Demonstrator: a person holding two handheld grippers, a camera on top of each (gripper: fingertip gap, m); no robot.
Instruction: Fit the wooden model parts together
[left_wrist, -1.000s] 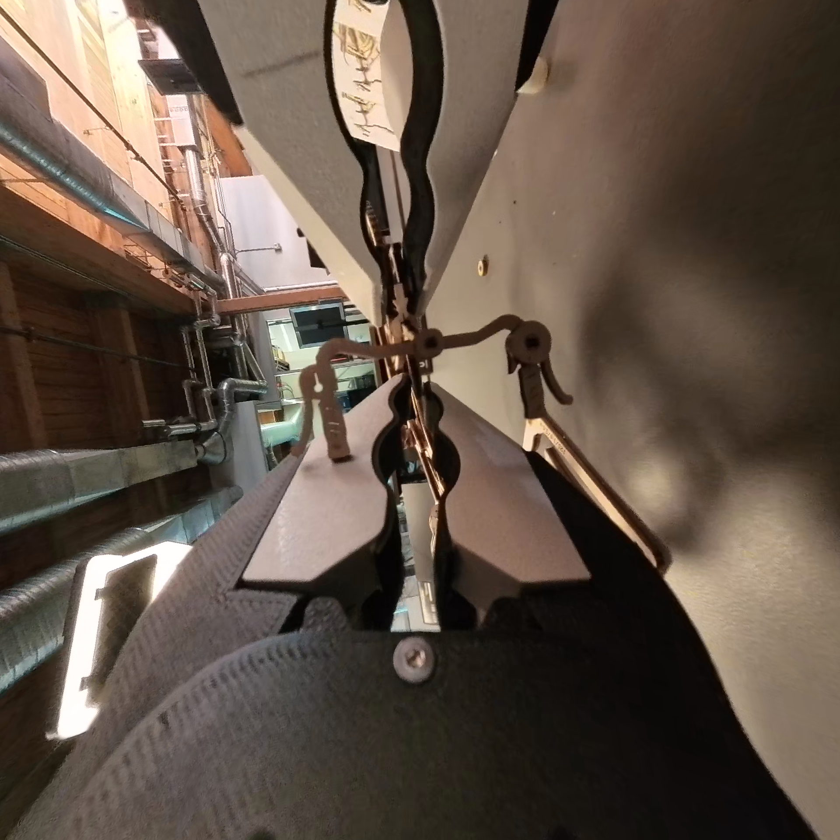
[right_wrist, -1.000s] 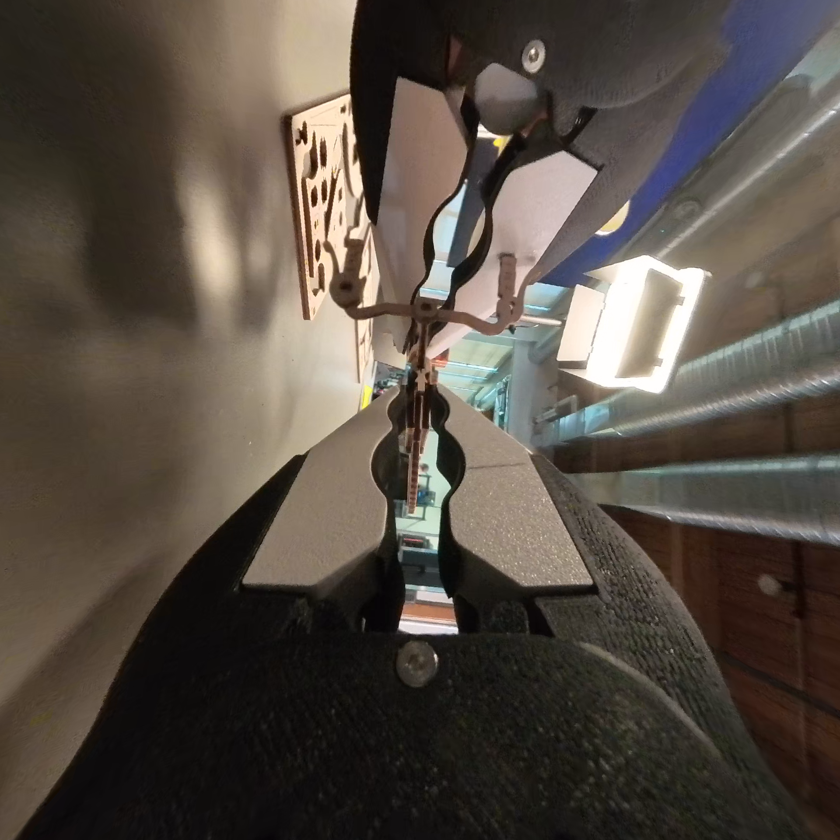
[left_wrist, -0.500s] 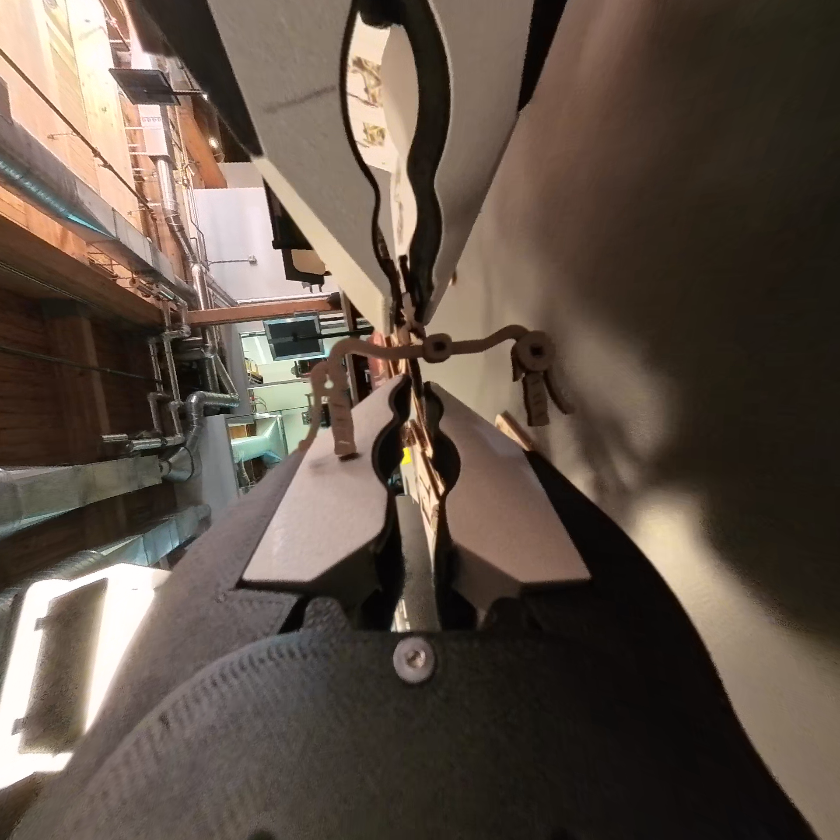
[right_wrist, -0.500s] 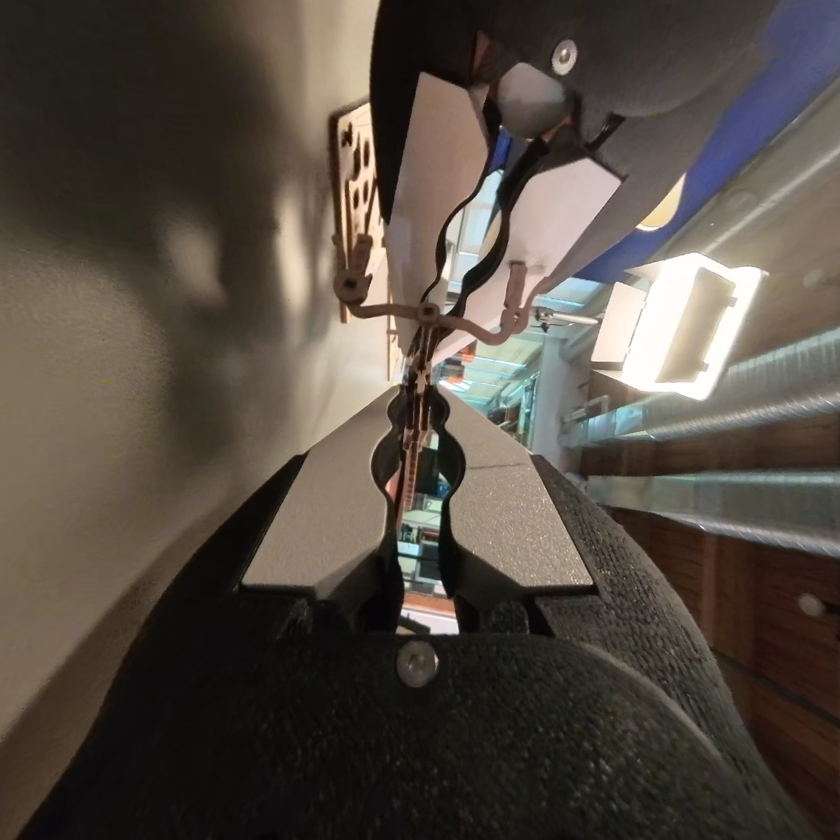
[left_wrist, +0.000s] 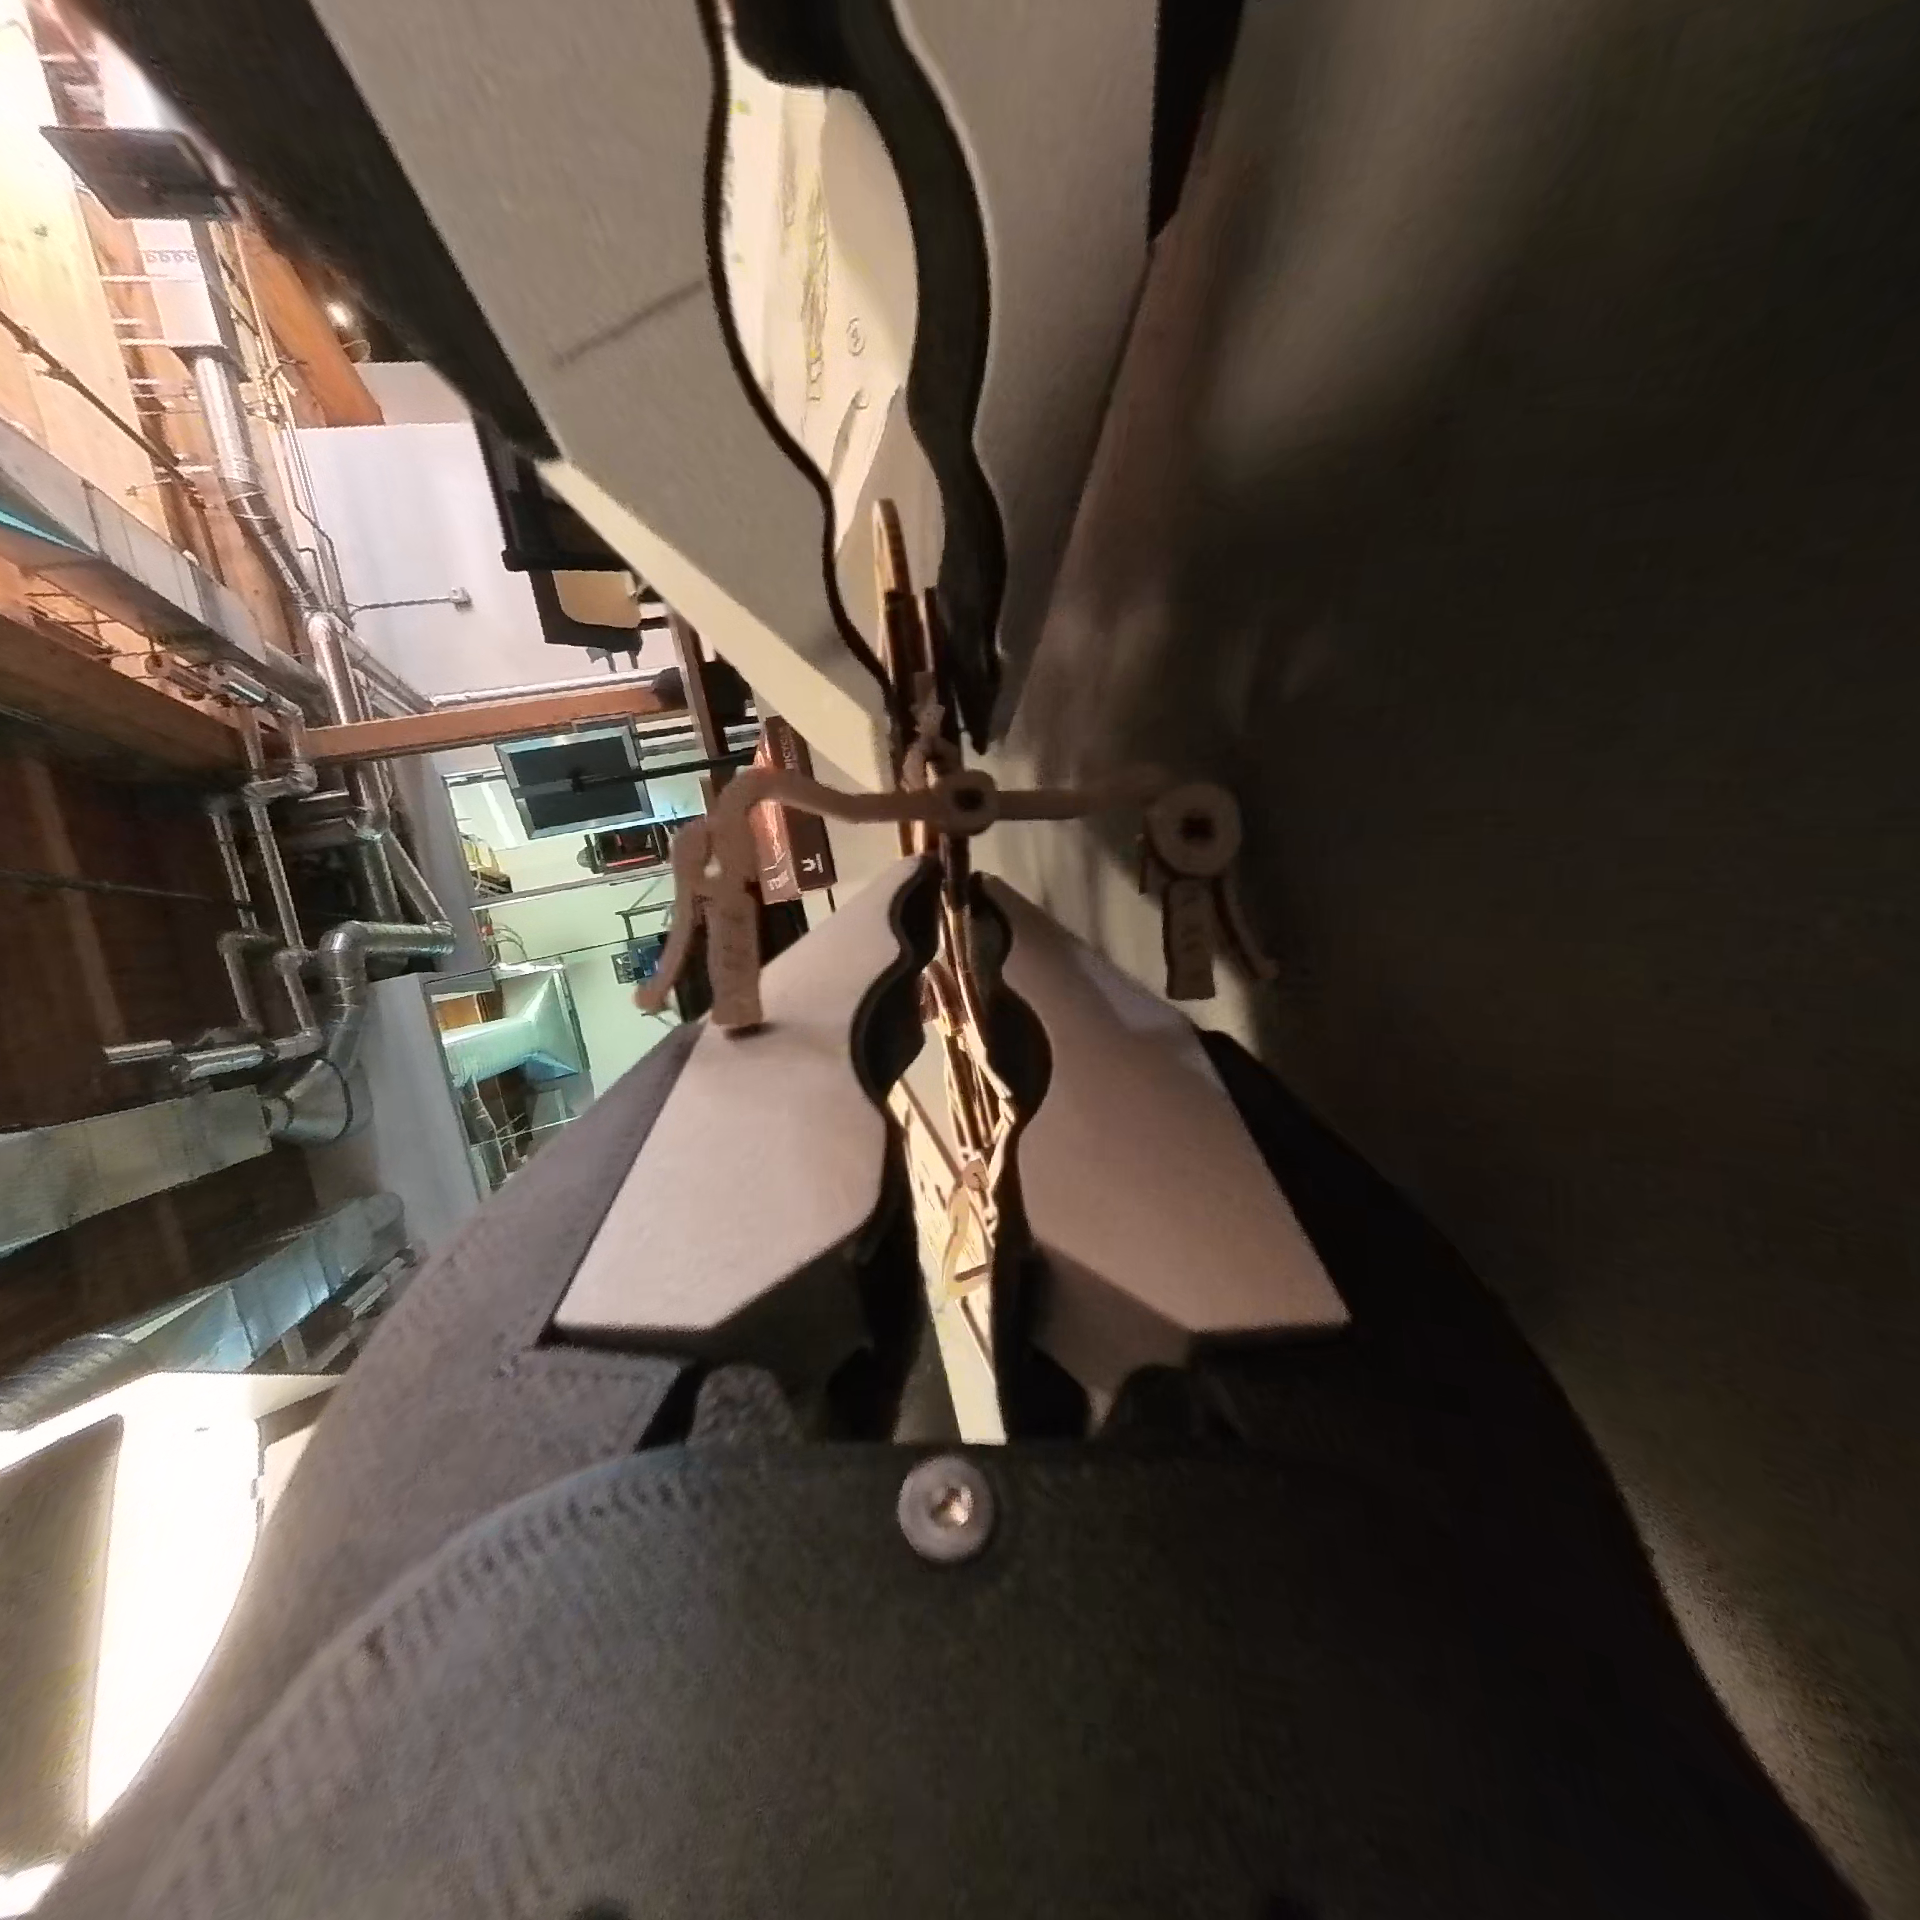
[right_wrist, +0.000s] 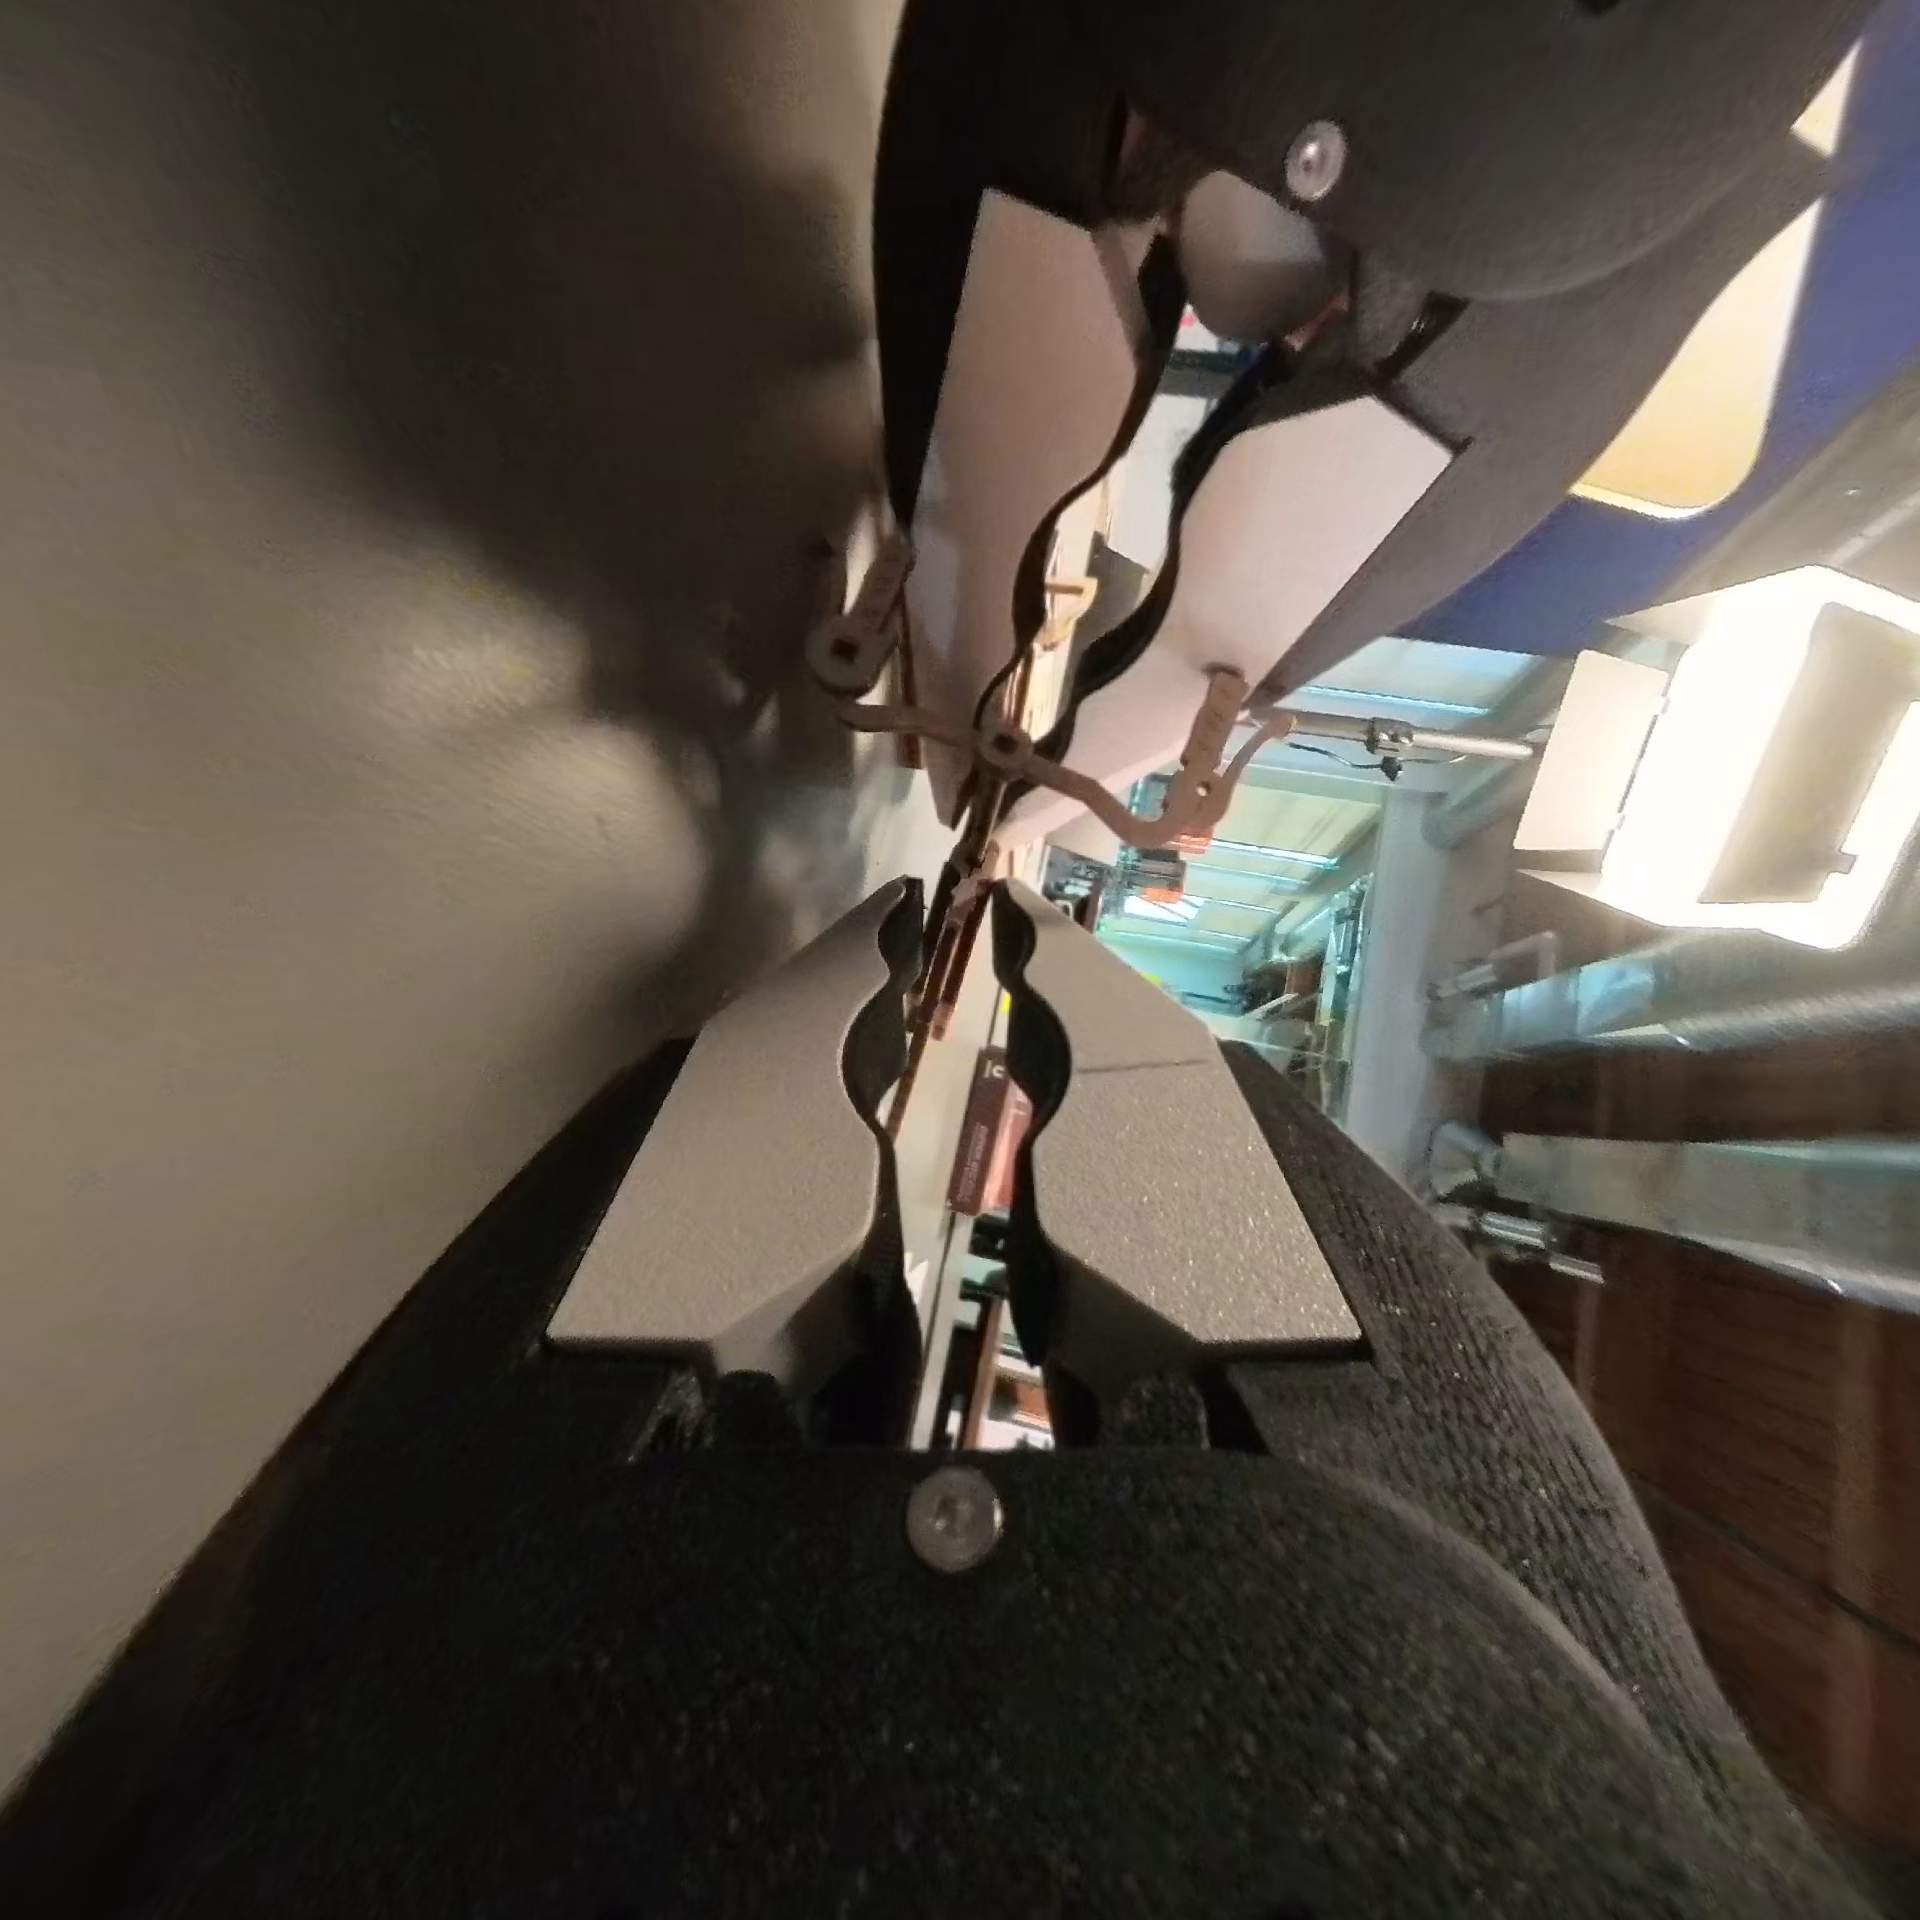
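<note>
The wooden model (left_wrist: 966, 800) is a thin flat body with a crossbar through a hub and a small leg-like piece hanging at each end. It is held in the air between my two grippers, which face each other tip to tip. My left gripper (left_wrist: 948, 883) is shut on the model's thin body. My right gripper (left_wrist: 935, 717) comes in from the far side. In the right wrist view its jaws (right_wrist: 951, 899) stand slightly apart, with the model's thin strips (right_wrist: 951, 956) loose between them. The left gripper (right_wrist: 1023, 727) holds the hub end (right_wrist: 1003, 743) there.
Both views are rolled sideways. The grey table top (left_wrist: 1558, 727) fills the right of the left wrist view and the left of the right wrist view (right_wrist: 364, 727). A brown box (right_wrist: 987, 1132) and a printed sheet (left_wrist: 810, 208) lie on the table beyond. Pipes and a ceiling light (right_wrist: 1714, 748) are overhead.
My right gripper's jaws have spread a little off the model. The crossbar now looks tilted in the right wrist view. Both grippers swung relative to the room; the left stays shut on the model.
</note>
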